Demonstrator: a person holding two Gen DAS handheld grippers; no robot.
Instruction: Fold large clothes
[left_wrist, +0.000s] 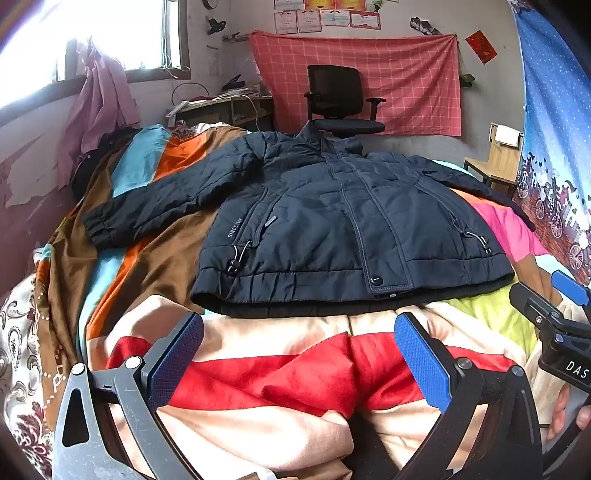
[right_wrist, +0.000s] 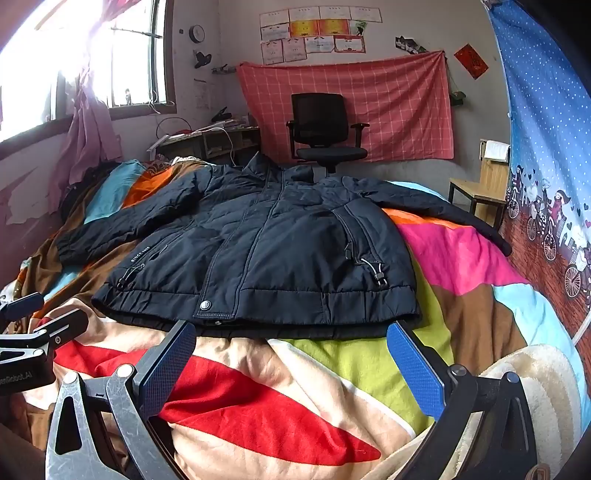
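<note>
A dark navy padded jacket (left_wrist: 332, 221) (right_wrist: 266, 251) lies front up and zipped on the bed, both sleeves spread out to the sides, its hem toward me. My left gripper (left_wrist: 299, 332) hovers just short of the hem, wide open, nothing between its blue pads. My right gripper (right_wrist: 291, 343) also stands wide open and holds nothing, close to the hem's middle-right. In the left wrist view the right gripper (left_wrist: 565, 295) shows at the right edge. The left gripper's fingers (right_wrist: 40, 321) show at the left edge of the right wrist view.
A multicoloured patchwork blanket (left_wrist: 280, 376) (right_wrist: 461, 258) covers the bed. A black office chair (left_wrist: 340, 99) stands beyond the bed before a red checked cloth. A wooden stool (left_wrist: 495, 166) is at the right, a cluttered desk (right_wrist: 207, 136) and window at the left.
</note>
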